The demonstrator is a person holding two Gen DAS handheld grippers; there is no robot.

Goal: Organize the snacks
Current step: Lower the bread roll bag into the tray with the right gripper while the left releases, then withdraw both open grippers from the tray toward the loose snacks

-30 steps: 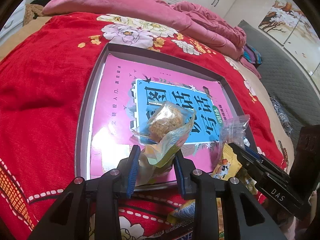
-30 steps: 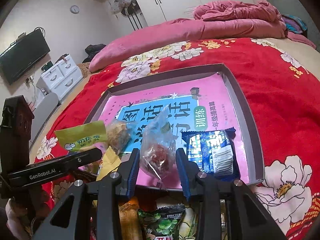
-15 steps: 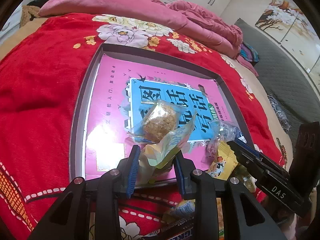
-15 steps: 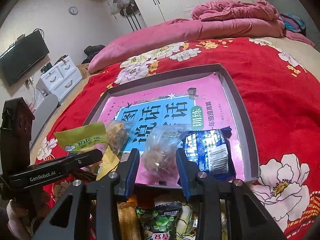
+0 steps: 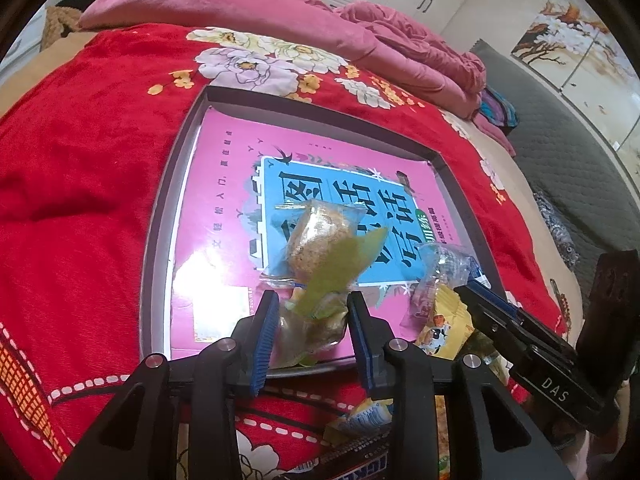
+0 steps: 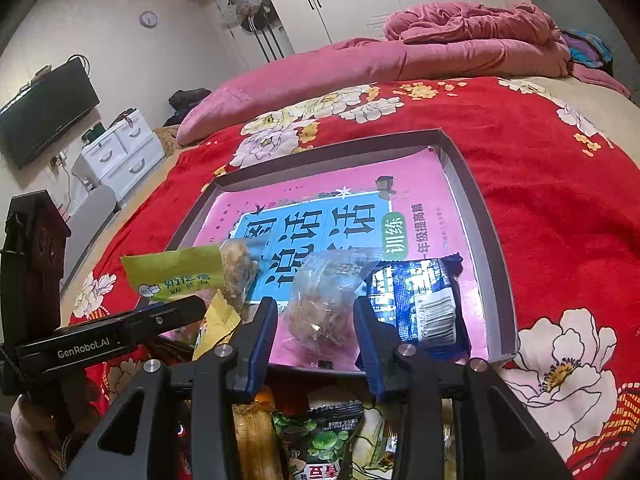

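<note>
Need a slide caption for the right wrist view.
Right gripper jaws open around a clear-wrapped snack beside a blue foil packet in the grey tray.

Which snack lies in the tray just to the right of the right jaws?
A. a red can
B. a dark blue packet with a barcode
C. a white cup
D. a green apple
B: in the right wrist view, a dark blue packet with a white barcode panel lies flat in the tray, right beside the clear bag that sits between the jaws.
</note>
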